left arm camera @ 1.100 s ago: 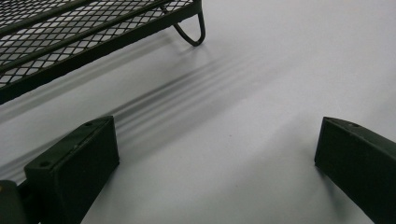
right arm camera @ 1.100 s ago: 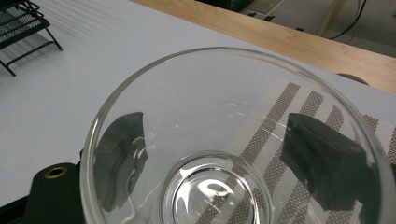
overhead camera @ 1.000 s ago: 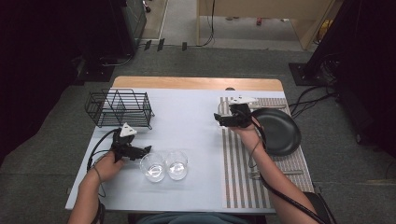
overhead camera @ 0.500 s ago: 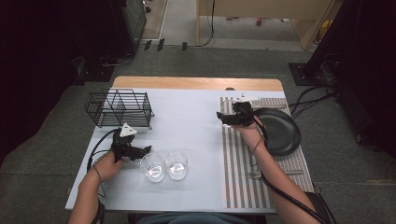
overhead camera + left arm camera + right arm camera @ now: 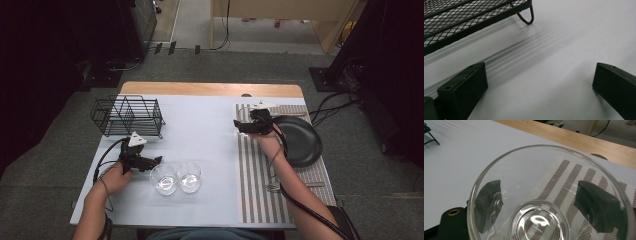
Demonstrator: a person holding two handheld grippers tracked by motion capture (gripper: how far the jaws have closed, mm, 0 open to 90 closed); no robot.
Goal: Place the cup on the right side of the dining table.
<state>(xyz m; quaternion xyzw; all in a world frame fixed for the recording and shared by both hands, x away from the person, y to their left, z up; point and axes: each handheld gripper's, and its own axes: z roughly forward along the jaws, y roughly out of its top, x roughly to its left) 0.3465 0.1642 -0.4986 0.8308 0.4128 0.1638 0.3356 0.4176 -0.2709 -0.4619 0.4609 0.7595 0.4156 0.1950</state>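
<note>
At frame right, the right hand-held gripper point(image 5: 241, 126) pinched a clear glass point(image 5: 544, 202); the left hand-held gripper point(image 5: 156, 161) stood spread, lower left.

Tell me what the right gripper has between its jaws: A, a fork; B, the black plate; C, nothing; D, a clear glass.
D: in the right gripper view a clear glass sits between the two black jaws of the right gripper, over the striped placemat.
</note>
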